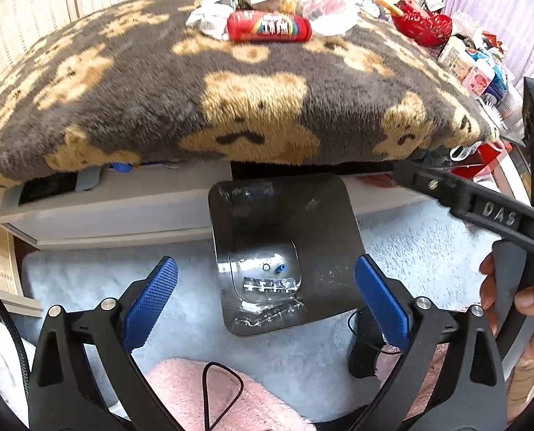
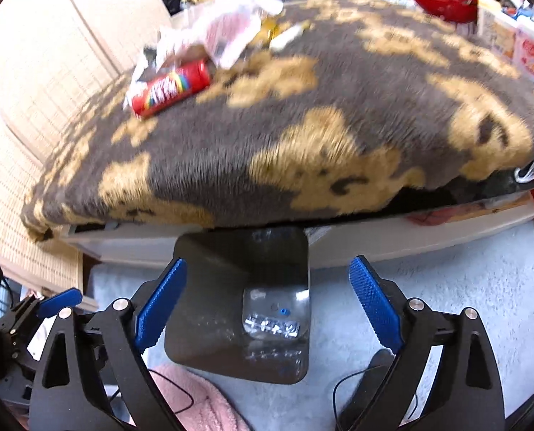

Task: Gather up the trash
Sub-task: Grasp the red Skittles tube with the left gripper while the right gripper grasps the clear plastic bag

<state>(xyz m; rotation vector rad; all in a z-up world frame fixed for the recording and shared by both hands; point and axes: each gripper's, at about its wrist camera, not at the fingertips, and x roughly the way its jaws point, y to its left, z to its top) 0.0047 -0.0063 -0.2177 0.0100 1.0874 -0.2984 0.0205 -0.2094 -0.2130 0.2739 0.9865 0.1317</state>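
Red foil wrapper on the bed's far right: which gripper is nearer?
Right, probably. The right gripper is forward, at the blanket edge on the red foil wrapper side; the left gripper hangs farther back over the black bin.

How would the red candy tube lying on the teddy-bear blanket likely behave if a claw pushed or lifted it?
The red candy tube is a cylinder lying on its side, so it may roll, though the plush blanket should slow it. Its glossy surface could slip between pads. It looks rigid, not floppy; weight cannot be told.
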